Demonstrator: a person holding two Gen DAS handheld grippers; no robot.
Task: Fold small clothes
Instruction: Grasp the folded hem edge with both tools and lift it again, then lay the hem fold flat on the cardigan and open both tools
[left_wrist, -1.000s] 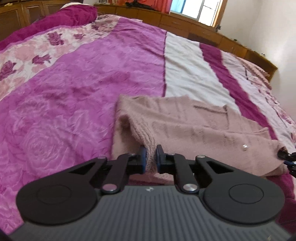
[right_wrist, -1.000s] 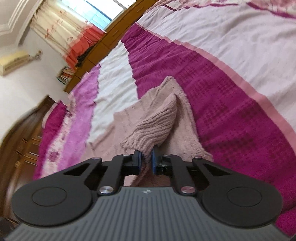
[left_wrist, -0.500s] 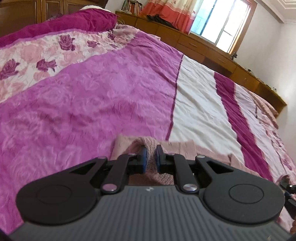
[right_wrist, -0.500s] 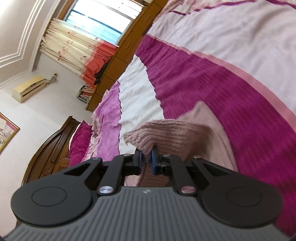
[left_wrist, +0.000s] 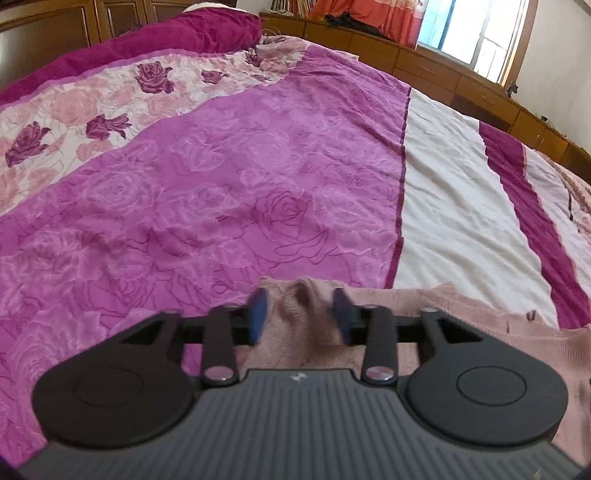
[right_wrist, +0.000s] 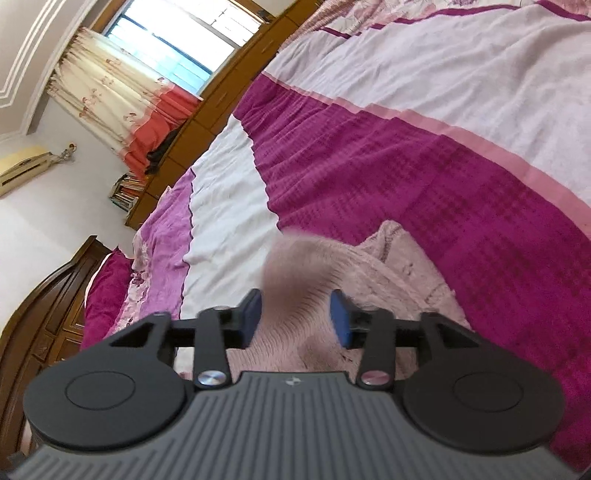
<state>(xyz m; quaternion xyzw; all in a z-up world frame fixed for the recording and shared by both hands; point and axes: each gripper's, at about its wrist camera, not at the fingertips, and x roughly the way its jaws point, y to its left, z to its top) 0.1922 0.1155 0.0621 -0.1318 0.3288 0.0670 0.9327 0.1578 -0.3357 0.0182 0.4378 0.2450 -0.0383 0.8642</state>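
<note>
In the left wrist view, the left tongs (left_wrist: 299, 314) stand released, their blue pads (left_wrist: 256, 314) spread wide at the lower centre of the frame. Between the pads lies a blurred bunch of the pink knitted garment (left_wrist: 461, 314), which touches neither of them. The rest of the garment spreads toward the lower right of the frame, resting on the bedspread (left_wrist: 221, 192). The bedspread fills the frame: magenta rose pattern in the middle, a floral band at upper left, and white and dark magenta stripes at right.

In the right wrist view, the right tongs (right_wrist: 295, 319) are likewise released, with blue pads (right_wrist: 341, 325) well apart at lower centre. A blurred fold of the pink knitted garment (right_wrist: 402, 273) rises between them, and whether it touches either pad cannot be told. The garment lies just beyond the tongs on the dark magenta stripe of the bedspread (right_wrist: 406, 158). A curtain (right_wrist: 110, 92) hangs at upper left beside the window (right_wrist: 177, 44).
</note>
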